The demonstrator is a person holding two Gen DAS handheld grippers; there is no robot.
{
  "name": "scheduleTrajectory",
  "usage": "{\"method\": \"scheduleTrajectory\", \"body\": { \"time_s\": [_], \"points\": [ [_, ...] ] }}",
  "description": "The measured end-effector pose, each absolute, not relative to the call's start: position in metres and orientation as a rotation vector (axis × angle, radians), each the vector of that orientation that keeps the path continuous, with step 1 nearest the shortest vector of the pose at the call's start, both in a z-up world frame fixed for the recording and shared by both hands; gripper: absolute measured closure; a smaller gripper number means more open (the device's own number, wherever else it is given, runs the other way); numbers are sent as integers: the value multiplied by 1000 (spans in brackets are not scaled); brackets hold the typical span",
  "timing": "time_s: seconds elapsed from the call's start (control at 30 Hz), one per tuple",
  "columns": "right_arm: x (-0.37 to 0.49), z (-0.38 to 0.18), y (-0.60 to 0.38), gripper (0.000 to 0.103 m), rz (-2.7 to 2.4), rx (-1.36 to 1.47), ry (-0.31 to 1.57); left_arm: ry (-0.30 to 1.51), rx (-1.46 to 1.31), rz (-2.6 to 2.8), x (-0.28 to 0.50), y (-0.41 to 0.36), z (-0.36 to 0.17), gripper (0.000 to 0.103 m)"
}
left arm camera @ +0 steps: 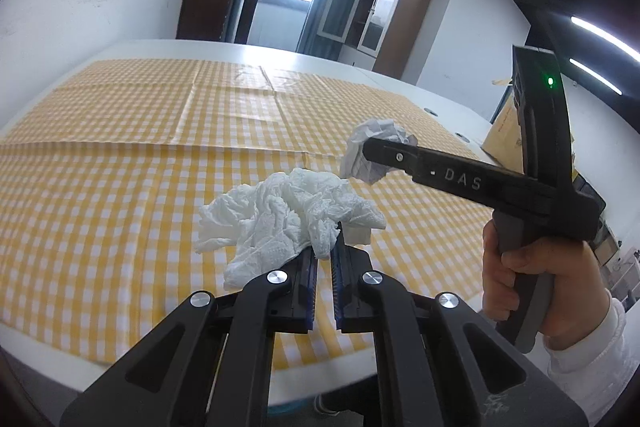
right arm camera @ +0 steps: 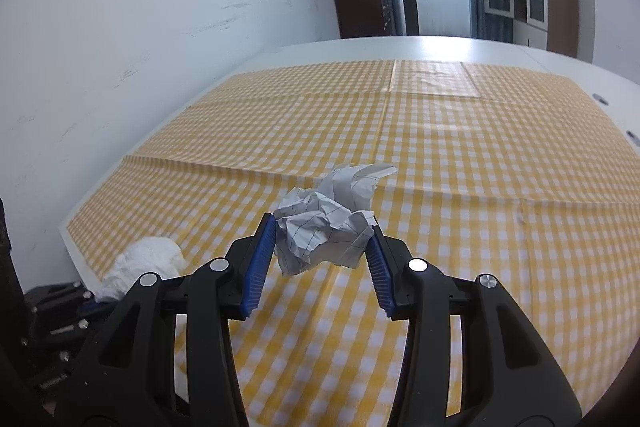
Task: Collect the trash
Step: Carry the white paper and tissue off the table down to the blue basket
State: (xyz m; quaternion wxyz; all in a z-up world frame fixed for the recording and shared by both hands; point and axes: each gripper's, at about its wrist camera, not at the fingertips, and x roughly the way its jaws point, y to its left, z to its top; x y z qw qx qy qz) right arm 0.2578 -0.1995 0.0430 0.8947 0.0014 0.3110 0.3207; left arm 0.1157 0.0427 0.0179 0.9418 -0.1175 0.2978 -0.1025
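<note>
My left gripper (left arm camera: 325, 247) is shut on a crumpled white paper towel (left arm camera: 280, 223) and holds it above the yellow checked tablecloth (left arm camera: 120, 155). My right gripper (right arm camera: 322, 243) is shut on a crumpled ball of lined paper (right arm camera: 328, 223), also above the cloth. In the left wrist view the right gripper (left arm camera: 372, 151) reaches in from the right with the lined paper (left arm camera: 376, 139) at its tip. In the right wrist view the paper towel (right arm camera: 144, 263) shows at the lower left, by the left gripper's body.
The white table (left arm camera: 400, 83) runs beyond the cloth to a white wall on the left. A cardboard box (left arm camera: 504, 131) sits at the table's right end. A doorway and cabinets stand at the far side of the room.
</note>
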Motion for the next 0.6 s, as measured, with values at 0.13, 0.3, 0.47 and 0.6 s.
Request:
{"method": "scheduleTrajectory", "body": {
  "time_s": [0.13, 0.3, 0.47, 0.6],
  "points": [
    [231, 41, -214, 61, 667, -9, 625, 569, -191, -188, 93, 29, 24, 98],
    [193, 38, -232, 61, 675, -3, 600, 535, -157, -202, 61, 10, 32, 98],
    [165, 34, -250, 61, 675, -9, 583, 518, -154, -224, 37, 2, 35, 98],
    [144, 31, -260, 61, 681, -2, 571, 515, -151, -237, 20, 0, 32, 98]
  ]
}}
